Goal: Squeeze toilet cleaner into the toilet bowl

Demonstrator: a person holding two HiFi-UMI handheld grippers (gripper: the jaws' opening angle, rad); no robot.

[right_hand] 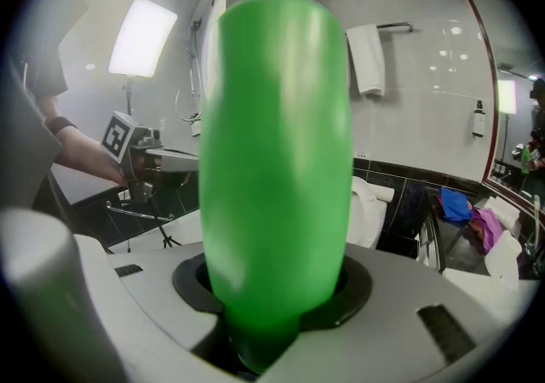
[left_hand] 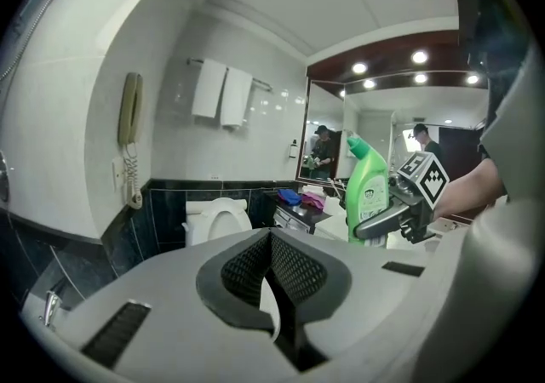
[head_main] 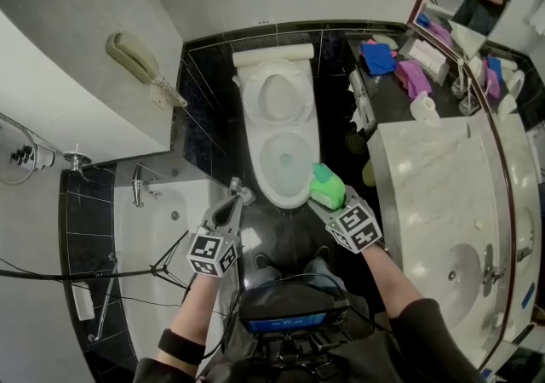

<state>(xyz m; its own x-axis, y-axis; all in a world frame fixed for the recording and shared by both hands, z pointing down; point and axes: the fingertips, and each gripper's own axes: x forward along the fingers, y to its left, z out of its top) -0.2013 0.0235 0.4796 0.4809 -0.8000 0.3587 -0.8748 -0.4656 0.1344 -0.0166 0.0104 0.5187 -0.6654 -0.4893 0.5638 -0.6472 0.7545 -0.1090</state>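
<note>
**Bottle clamped beside the bowl**

The right gripper (head_main: pixel 335 206) holds the green bottle (head_main: pixel 326 185), with its jaws pressed on the bottle's body. The bottle stands upright, nozzle up, just beside the front right rim of the bowl (head_main: pixel 261 173). The left gripper (head_main: pixel 238 197) hangs at the bowl's front left, its jaws together and nothing between them. The toilet lid stands raised.

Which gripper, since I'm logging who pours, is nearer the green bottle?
Right. The right gripper is clamped on the green bottle; the left gripper, shut and empty, is apart from it, across the toilet bowl.
</note>
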